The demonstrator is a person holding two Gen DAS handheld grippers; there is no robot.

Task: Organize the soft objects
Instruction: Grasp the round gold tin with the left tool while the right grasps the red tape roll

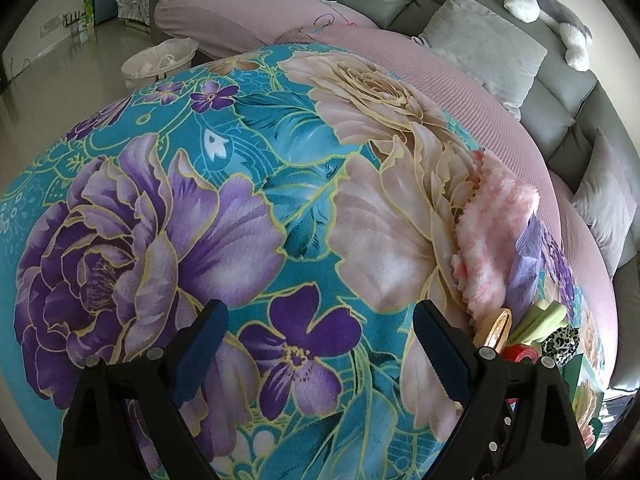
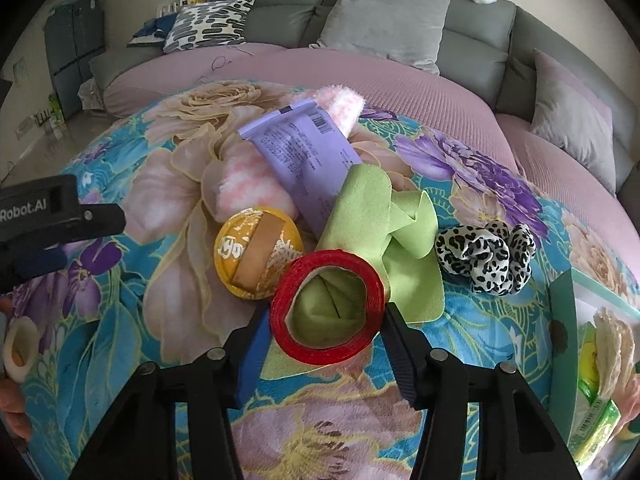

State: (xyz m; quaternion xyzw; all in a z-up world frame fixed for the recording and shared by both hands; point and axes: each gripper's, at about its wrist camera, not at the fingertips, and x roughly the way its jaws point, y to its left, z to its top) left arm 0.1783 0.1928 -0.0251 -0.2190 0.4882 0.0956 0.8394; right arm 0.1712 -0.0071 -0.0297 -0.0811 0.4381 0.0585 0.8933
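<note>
Early going: the right tool (image 2: pixel 326 344) straddles the red tape ring (image 2: pixel 326 306) at lower centre, pads not yet pressing, the left tool (image 1: pixel 320 344) hangs released over the floral blanket (image 1: pixel 240 200), everything else unsorted.

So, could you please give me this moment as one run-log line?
right gripper: jaws around red tape roll, contact unclear | left gripper: open, empty, over floral blanket | roll lies on green cloth
</note>
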